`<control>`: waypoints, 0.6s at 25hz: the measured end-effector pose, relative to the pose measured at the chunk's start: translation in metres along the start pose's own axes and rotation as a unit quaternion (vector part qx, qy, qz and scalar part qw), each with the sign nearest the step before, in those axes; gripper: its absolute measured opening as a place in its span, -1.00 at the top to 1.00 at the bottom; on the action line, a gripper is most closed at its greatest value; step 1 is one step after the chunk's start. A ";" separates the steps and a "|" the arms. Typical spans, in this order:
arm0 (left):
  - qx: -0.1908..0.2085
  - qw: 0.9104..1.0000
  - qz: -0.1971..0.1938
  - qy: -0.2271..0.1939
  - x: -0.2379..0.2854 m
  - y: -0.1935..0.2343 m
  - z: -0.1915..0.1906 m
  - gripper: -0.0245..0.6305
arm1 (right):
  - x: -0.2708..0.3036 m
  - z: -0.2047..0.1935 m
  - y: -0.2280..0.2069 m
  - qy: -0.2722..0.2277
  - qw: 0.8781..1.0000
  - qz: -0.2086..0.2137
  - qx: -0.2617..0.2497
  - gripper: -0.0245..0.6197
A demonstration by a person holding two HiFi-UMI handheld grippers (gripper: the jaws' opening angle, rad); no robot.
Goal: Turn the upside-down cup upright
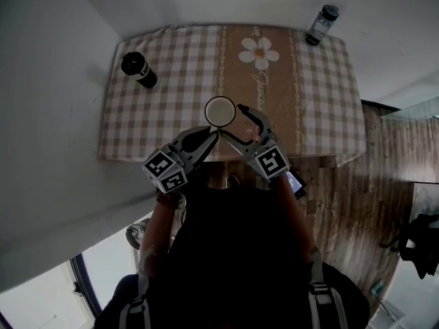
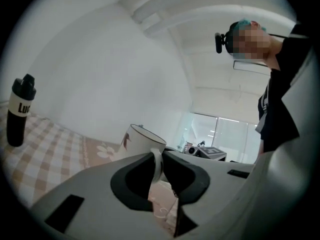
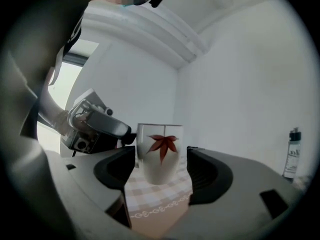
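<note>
Domestic room: checked flower-print tablecloth (image 1: 322, 94), wood-plank floor (image 1: 357, 204), bare white walls (image 1: 41, 81).

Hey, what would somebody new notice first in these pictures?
A white cup with a red leaf on it sits mouth up near the front edge of the checked table, with the left tongs clamped on its handle. The right tongs stand open around it, pads clear. At the back there is a black bottle on the left and a grey bottle in the right corner.
</note>
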State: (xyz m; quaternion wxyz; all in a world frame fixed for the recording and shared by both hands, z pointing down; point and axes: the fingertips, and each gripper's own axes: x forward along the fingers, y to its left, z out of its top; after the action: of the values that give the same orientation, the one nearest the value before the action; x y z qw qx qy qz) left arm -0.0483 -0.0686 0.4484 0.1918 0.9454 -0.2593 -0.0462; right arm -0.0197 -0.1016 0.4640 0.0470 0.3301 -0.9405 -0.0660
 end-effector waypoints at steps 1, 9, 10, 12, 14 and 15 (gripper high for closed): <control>-0.004 1.000 -0.006 -0.002 0.000 -0.002 0.001 0.75 | 0.001 0.000 0.001 -0.001 1.000 0.003 0.001 -0.10; 0.001 0.999 -0.045 0.020 0.003 -0.018 -0.004 0.76 | 0.007 0.001 0.007 -0.003 1.000 0.021 -0.014 -0.20; -0.001 0.999 -0.048 0.020 0.003 -0.018 -0.004 0.76 | 0.007 0.001 0.008 -0.005 1.000 0.022 -0.015 -0.20; -0.005 0.998 -0.055 0.017 0.003 -0.019 -0.003 0.76 | 0.008 0.002 0.008 -0.007 1.000 0.023 -0.014 -0.20; -0.010 0.998 -0.059 0.016 0.004 -0.019 -0.002 0.76 | 0.008 0.002 0.008 -0.007 1.000 0.018 -0.020 -0.20; -0.013 0.998 -0.059 0.016 0.004 -0.018 -0.002 0.76 | 0.008 0.003 0.007 -0.008 1.000 0.015 -0.025 -0.19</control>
State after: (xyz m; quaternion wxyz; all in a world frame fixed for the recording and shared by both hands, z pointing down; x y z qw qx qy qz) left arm -0.0363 -0.0557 0.4433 0.2047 0.9572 -0.1992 -0.0460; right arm -0.0309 -0.1012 0.4623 0.0492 0.3139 -0.9437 -0.0917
